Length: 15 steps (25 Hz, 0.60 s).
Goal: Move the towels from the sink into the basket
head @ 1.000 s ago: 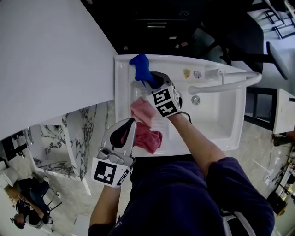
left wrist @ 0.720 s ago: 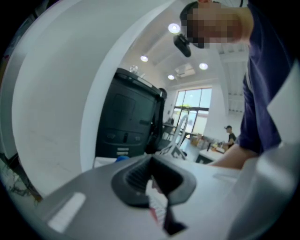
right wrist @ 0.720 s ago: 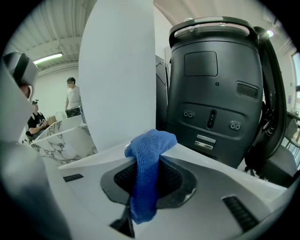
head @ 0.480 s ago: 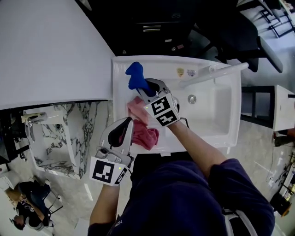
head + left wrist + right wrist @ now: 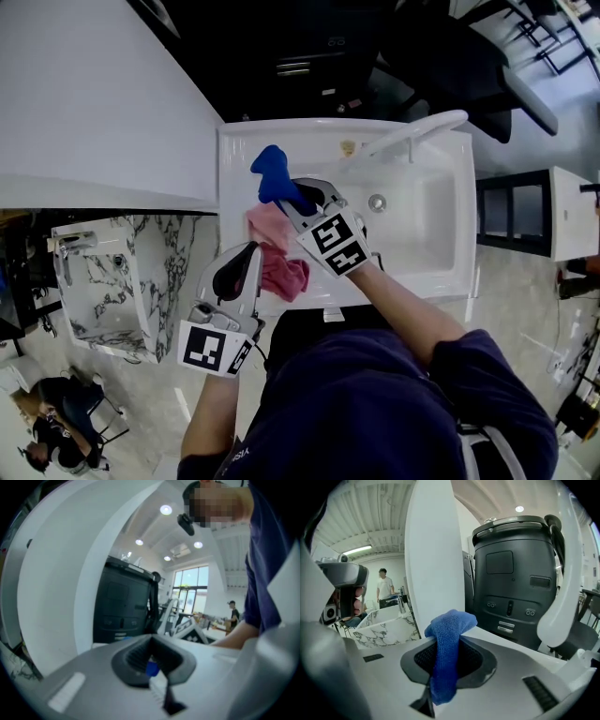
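A white table (image 5: 84, 103) fills the upper left of the head view, and beside it the white sink (image 5: 431, 234) takes the middle of the frame. Its pale faucet (image 5: 412, 131) slants across the upper right part of the basin, above the round drain (image 5: 377, 202).

Over the left part of the basin, the right tongs (image 5: 292, 194) are clamped on a blue towel (image 5: 272, 173). The right gripper view shows the cloth (image 5: 447, 630) pinched between the dark pads of the right tongs (image 5: 445, 667), its top folded over above them and its tail hanging below. A second ago the blue towel lay against the sink's upper rim. Now it sits lower in the frame, clear of that rim, and the marker cube behind it looks larger, so the tongs have come up toward the camera.

The left tongs (image 5: 251, 251) point up from the lower left, at the sink's near corner, much where they were a second ago. In the left gripper view the jaws of the left tongs (image 5: 152, 660) meet in a narrow V with no cloth between them.

A light pink towel (image 5: 267, 225) lies just below the blue one. A darker pink towel (image 5: 286, 277) lies beside the left tongs' tip, near the sink's lower rim. Both sit where they did before.
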Tool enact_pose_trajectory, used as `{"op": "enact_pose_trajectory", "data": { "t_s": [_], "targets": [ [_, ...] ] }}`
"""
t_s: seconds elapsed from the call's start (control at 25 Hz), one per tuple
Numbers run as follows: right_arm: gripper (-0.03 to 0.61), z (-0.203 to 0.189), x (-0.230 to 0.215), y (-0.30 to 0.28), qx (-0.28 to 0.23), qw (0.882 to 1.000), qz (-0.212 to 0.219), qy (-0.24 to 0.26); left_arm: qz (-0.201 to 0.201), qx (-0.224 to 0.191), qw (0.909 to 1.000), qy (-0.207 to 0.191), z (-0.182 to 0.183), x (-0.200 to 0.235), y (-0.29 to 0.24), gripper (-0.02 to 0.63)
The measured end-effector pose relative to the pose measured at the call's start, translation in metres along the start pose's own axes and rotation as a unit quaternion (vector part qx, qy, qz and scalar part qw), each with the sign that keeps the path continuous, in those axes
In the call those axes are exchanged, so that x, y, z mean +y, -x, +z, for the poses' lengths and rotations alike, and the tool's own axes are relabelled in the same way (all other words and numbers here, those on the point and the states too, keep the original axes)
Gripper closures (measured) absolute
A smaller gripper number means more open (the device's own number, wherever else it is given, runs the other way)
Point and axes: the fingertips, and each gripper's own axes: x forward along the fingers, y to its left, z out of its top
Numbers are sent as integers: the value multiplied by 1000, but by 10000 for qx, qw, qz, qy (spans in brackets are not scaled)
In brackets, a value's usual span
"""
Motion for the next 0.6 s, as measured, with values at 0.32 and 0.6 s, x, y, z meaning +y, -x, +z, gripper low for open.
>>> {"op": "enact_pose_trajectory", "data": {
  "t_s": [0.32,0.6],
  "targets": [
    [502,-3,-5,50,-154,9997,47,-172,-144,-30,9998,-142,8,-33,-13,611],
    [502,-8,-16,90,-288,9994,-3,-209,-237,-70,9994,-253,16,-64,-26,611]
  ]
}}
